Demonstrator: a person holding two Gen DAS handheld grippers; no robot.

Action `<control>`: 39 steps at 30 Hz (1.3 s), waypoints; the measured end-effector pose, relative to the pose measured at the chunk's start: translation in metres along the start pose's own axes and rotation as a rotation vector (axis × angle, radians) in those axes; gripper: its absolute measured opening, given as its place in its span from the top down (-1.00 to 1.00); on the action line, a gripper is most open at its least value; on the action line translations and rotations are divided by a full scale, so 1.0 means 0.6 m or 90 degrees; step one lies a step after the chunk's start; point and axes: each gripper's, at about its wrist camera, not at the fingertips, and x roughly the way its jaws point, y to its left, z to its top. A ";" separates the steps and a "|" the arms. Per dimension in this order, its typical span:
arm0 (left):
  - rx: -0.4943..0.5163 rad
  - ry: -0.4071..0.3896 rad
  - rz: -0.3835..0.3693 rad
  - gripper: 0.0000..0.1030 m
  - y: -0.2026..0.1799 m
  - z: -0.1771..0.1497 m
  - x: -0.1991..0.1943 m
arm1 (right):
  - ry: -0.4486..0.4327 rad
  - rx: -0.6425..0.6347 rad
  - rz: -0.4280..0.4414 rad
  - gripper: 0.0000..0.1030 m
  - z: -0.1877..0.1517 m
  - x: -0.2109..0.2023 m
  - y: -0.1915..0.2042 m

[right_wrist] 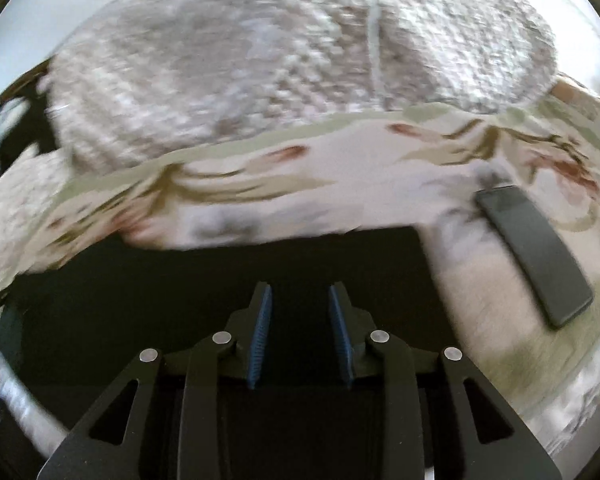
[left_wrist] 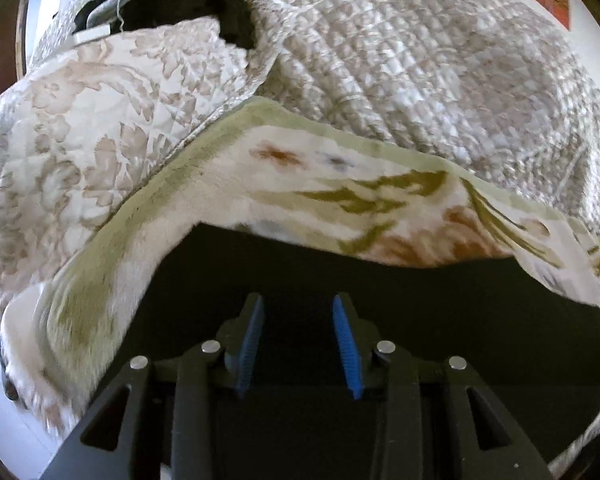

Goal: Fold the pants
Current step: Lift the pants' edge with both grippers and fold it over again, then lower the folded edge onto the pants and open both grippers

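Motion blur smears the quilt (right_wrist: pixel 260 80), and the black pants (right_wrist: pixel 220 280) show no seams or folds.

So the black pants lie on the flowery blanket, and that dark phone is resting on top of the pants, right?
Not quite. The black pants do lie on the flowery blanket, but the phone rests on the blanket beside the pants, off their right edge, not on them. The right wrist view shows this.

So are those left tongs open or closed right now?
Open. The left tongs show a clear gap between the blue pads, with only the black pants visible behind.
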 end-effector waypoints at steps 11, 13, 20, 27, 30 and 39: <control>0.064 0.024 -0.028 0.22 -0.073 -0.102 -0.064 | 0.027 -0.134 0.096 0.41 -0.113 -0.047 0.149; 0.078 0.025 -0.031 0.11 -0.085 -0.118 -0.063 | 0.040 -0.144 0.098 0.30 -0.127 -0.034 0.157; 0.085 0.005 -0.018 0.08 -0.093 -0.136 -0.063 | 0.020 -0.146 0.087 0.28 -0.142 -0.030 0.158; 0.094 -0.001 -0.013 0.05 -0.094 -0.137 -0.062 | 0.006 -0.144 0.102 0.15 -0.146 -0.031 0.157; 0.096 -0.002 -0.013 0.03 -0.095 -0.135 -0.063 | 0.004 -0.159 0.109 -0.05 -0.150 -0.031 0.164; 0.099 0.004 -0.022 -0.01 -0.094 -0.131 -0.063 | 0.012 -0.172 0.087 -0.15 -0.146 -0.036 0.171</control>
